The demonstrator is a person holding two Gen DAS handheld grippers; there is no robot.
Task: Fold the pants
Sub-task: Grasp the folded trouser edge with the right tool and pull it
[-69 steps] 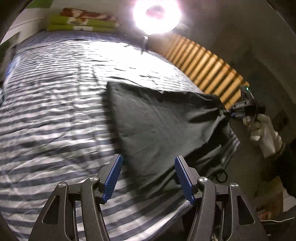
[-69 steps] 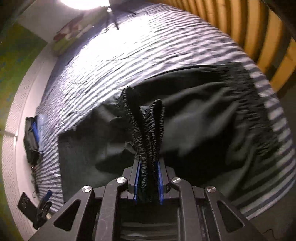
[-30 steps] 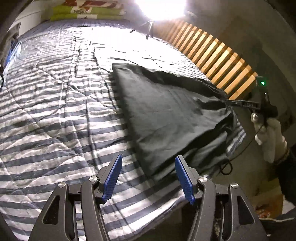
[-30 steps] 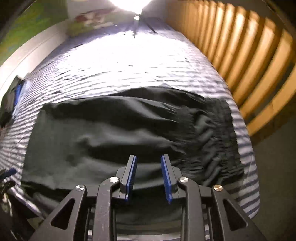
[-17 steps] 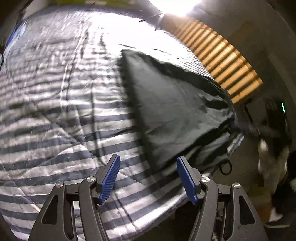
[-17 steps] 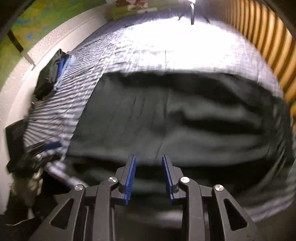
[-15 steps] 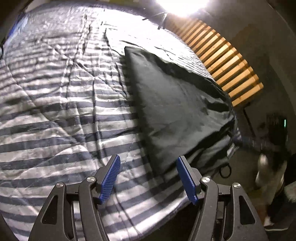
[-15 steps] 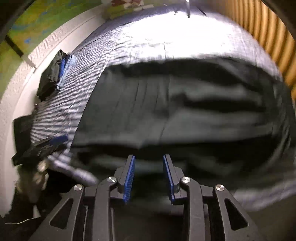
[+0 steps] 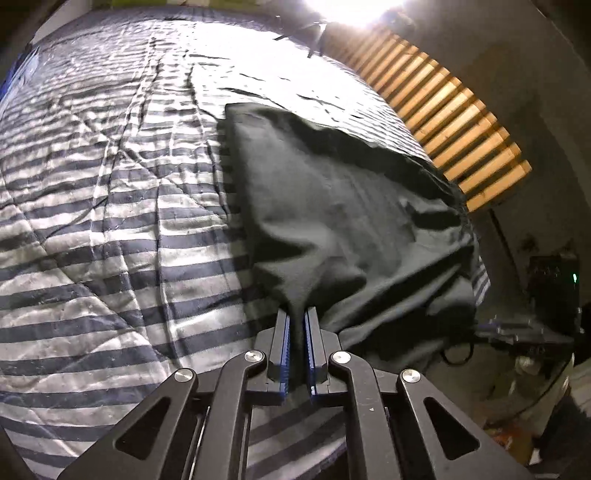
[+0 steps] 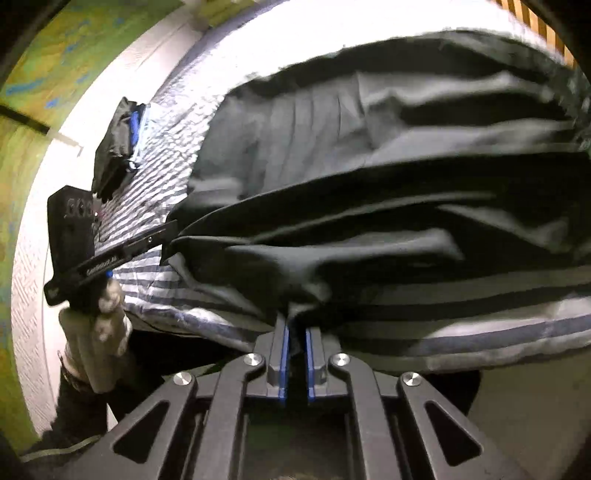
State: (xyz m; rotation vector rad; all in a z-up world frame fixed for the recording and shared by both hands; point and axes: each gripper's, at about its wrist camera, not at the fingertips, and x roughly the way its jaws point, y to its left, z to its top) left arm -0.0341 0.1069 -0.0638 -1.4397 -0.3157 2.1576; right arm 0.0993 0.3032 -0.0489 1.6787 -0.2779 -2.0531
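Left wrist view: the left tongs (image 9: 298,325) pinch a corner of the black pants (image 9: 343,206), which lie on the striped bed (image 9: 92,221) near its edge. The right tongs (image 10: 295,334) are shut on the pants' near edge too. If one side pulls harder, the cloth could slip out or bunch up. The bed cover is wrinkly. A bright lamp (image 9: 354,9) shines behind, beside wooden slats (image 9: 461,122).
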